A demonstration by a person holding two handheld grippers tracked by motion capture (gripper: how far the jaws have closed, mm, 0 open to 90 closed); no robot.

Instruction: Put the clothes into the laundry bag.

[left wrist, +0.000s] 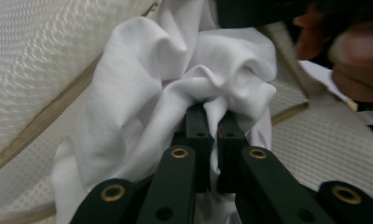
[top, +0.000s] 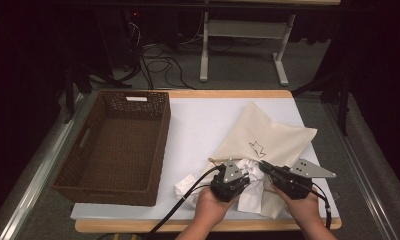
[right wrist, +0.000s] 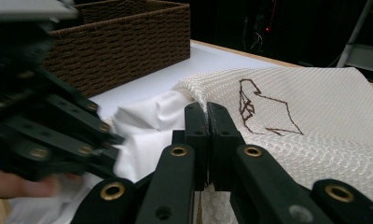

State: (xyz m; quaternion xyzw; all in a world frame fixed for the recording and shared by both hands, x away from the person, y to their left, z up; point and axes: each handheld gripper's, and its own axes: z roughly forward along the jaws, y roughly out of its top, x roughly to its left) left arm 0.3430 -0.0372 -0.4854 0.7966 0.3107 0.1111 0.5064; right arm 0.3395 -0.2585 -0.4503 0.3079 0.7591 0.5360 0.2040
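Far left sits the brown wicker basket (top: 115,145), empty, on the white table cover (top: 203,125).

Next over, a loose bit of the white cloth (top: 188,186) trails out on the cover near the front edge. The left gripper (top: 236,172) is clamped on a bunched fold of that cloth (left wrist: 175,88); in the left gripper view the jaws are nearly together w/ fabric squeezed between them.

Just beside it, the right gripper (top: 266,167) is pinched narrow on the open edge of the cream mesh bag (top: 268,132), as its own view shows (right wrist: 207,112). The cloth is half in, half out of the bag's mouth, b/w the two grippers.

Risks, as I judge them:
- Left grip holds only a thin fold, so a pull could slip off it & leave the rest behind.
- If the cloth snags on the zipper edge (left wrist: 40,116), the whole bag drags along.
- Right pinch is on the very rim; a sideways tug may lose the bag.
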